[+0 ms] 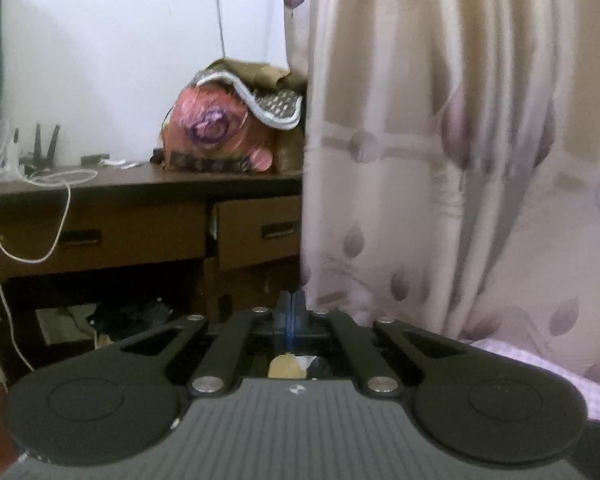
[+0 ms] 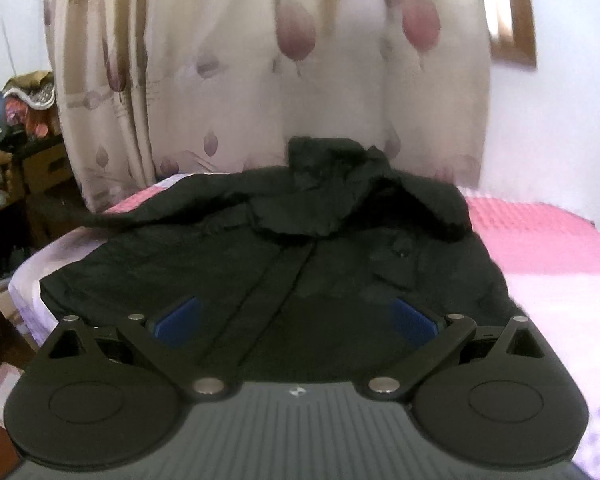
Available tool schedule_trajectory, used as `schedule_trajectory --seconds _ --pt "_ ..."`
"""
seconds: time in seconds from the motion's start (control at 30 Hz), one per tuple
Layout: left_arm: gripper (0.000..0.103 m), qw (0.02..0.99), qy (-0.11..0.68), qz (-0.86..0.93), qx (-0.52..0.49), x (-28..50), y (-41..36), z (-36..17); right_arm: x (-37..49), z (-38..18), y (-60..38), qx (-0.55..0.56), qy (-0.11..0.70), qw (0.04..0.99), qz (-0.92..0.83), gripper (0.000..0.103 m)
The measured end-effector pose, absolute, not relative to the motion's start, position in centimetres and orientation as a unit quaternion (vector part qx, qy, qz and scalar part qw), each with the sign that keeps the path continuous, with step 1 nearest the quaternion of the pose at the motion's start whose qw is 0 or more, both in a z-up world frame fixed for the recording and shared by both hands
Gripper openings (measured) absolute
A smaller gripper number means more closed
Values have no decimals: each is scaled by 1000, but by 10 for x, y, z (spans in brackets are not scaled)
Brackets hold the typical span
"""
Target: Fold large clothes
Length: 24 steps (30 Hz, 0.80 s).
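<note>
- Broadly, a bed with a pink-and-white cover is carrying the black hooded jacket, which is lying spread front-up with its hood bunched toward the leaf-print curtain.
- A wooden desk is standing beside the curtain, one drawer hanging ajar, contents not visible.
- The right gripper is hovering over the jacket's hem, jaws wide, gripping nothing.
- The left gripper is pointing at the desk, clenched, empty.

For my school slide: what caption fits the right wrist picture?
Open right gripper hovers over a black jacket on a pink bed.
</note>
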State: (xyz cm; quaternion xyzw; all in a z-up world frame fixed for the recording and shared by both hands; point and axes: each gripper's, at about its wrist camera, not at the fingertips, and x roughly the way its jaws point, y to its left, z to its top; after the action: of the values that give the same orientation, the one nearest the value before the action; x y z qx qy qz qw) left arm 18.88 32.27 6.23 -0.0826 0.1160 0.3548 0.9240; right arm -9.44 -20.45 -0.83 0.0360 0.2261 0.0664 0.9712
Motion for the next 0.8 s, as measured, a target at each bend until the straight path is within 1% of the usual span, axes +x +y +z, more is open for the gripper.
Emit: schedule_trajectory --seconds 0.1,0.13,0.17,0.23,0.27,0.3,0.33,0.37,0.4,0.43,0.5,0.57,0.63,0.7,0.73,0.77,0.8 --pt "0 942 110 298 -105 180 310 58 -77 1 -211 30 225 970 87 103" --pt "4 950 110 272 -106 174 298 57 -68 4 -212 25 223 970 97 103" --pt "10 957 113 243 -116 166 285 55 -58 6 -211 13 219 970 102 103" --pt "37 969 106 171 -146 146 259 46 -31 6 -203 -30 213 971 106 103" --pt "44 973 100 145 -147 135 243 41 -17 5 -197 -54 211 969 114 103" --pt "55 978 99 123 -139 124 224 34 -1 3 -190 -76 209 967 123 103" --pt "58 981 99 102 -131 114 206 27 16 -2 -183 -99 205 965 132 103" --pt "58 984 99 81 -121 105 189 20 30 -7 -174 -121 201 962 141 103" --pt "64 988 95 61 -109 97 173 12 45 -13 -166 -143 201 957 152 103" --pt "73 990 94 43 -97 90 155 3 61 -20 -157 -167 202 952 160 103" --pt "84 992 102 16 -76 83 126 -13 89 -34 -139 -214 206 941 162 103" --pt "85 992 107 -10 -67 82 106 -30 117 -49 -125 -260 212 929 154 103" --pt "89 991 121 -23 -54 87 90 -46 140 -63 -115 -306 214 917 143 102" --pt "90 989 137 -22 -54 96 84 -62 161 -74 -111 -338 222 905 136 79" --pt "90 987 149 -18 -56 101 84 -70 172 -79 -112 -349 236 897 131 42" --pt "90 985 163 -8 -58 108 87 -76 183 -82 -116 -356 254 892 116 13" --pt "90 982 176 1 -61 113 88 -84 191 -81 -123 -358 261 891 100 10"
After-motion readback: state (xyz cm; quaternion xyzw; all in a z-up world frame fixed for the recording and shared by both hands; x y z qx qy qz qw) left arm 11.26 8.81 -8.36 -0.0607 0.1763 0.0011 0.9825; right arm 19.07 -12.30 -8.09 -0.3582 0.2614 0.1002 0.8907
